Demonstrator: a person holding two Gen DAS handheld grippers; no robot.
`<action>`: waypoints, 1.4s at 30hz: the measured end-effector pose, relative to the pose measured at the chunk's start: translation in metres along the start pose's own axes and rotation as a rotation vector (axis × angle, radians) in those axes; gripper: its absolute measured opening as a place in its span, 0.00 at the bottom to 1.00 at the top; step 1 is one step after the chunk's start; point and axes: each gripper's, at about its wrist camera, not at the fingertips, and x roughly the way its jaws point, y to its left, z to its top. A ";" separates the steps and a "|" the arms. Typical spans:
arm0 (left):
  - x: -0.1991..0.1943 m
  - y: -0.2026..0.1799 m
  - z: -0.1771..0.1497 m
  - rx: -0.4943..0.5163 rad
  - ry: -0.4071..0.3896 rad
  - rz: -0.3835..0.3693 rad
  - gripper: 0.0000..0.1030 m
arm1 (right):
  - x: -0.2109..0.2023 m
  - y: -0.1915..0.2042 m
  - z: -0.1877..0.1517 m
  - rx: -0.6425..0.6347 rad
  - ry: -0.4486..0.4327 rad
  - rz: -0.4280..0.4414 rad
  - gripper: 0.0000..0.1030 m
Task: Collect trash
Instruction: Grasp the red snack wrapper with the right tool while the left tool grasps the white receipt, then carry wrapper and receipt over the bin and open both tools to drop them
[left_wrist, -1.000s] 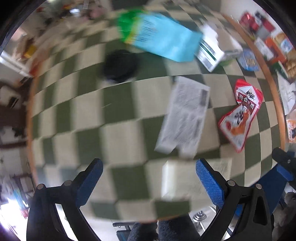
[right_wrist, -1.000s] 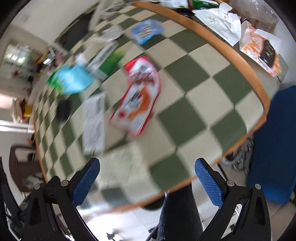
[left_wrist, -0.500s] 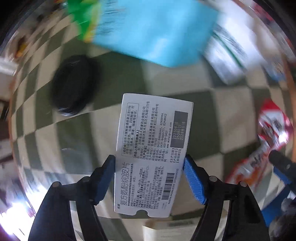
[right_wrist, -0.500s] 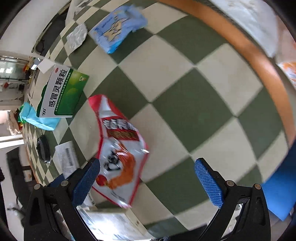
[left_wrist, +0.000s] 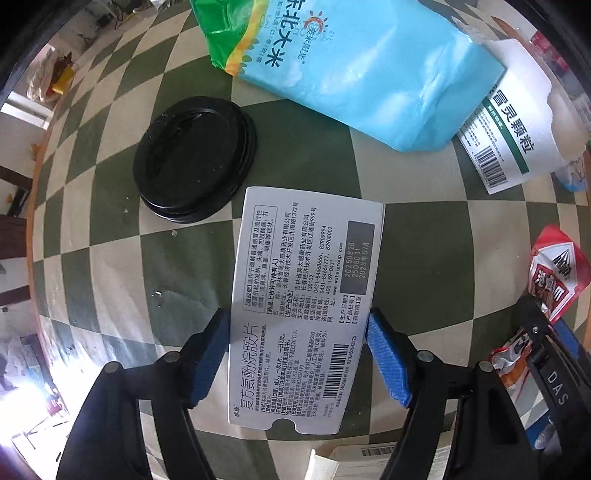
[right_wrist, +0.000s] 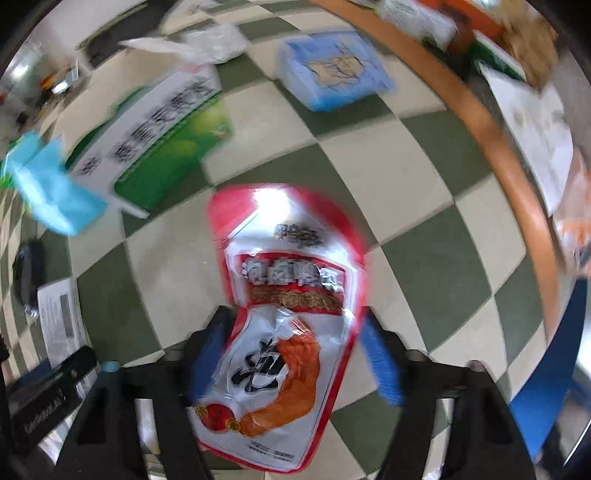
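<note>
The task looks to be at an early stage: much trash lies spread on the checked table (left_wrist: 110, 229), and I see no bin or bag for it in either view. The left gripper (left_wrist: 297, 356) points down at the table and has its jaws narrowed onto a white medicine box (left_wrist: 306, 295); both blue pads (left_wrist: 388, 362) touch the long edges of the box near its closer end, so I judge this piece as gripped but not yet carried away. The box lies flat, and its long axis runs straight ahead from the gripper, away from the camera, with the tab end nearest to the wrist. Ahead and to the left of this gripper is a black lid (left_wrist: 195, 158), just beside the far corner of the box. Further ahead is a blue rice bag (left_wrist: 362, 74), and ahead to the right a green-and-white box (left_wrist: 513, 147). The right gripper (right_wrist: 295, 354) is closing around a red snack pouch (right_wrist: 284, 325). The picture is blurred, so I cannot tell for sure if its pads already press the pouch; a small gap seems to remain on the right side. The pouch also lies flat, with its long axis running forward between the jaws and its red top pointing away. What is left, as I judge it, is lifting both pieces and collecting the rest.
</note>
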 end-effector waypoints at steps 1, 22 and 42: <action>-0.001 0.000 0.001 0.002 -0.004 0.001 0.69 | 0.000 0.001 -0.001 -0.003 -0.006 0.000 0.64; -0.086 -0.005 -0.033 -0.023 -0.183 0.009 0.69 | -0.052 -0.055 -0.004 -0.016 -0.070 0.206 0.27; -0.166 0.074 -0.144 -0.067 -0.363 -0.053 0.69 | -0.176 -0.043 -0.087 -0.087 -0.213 0.421 0.08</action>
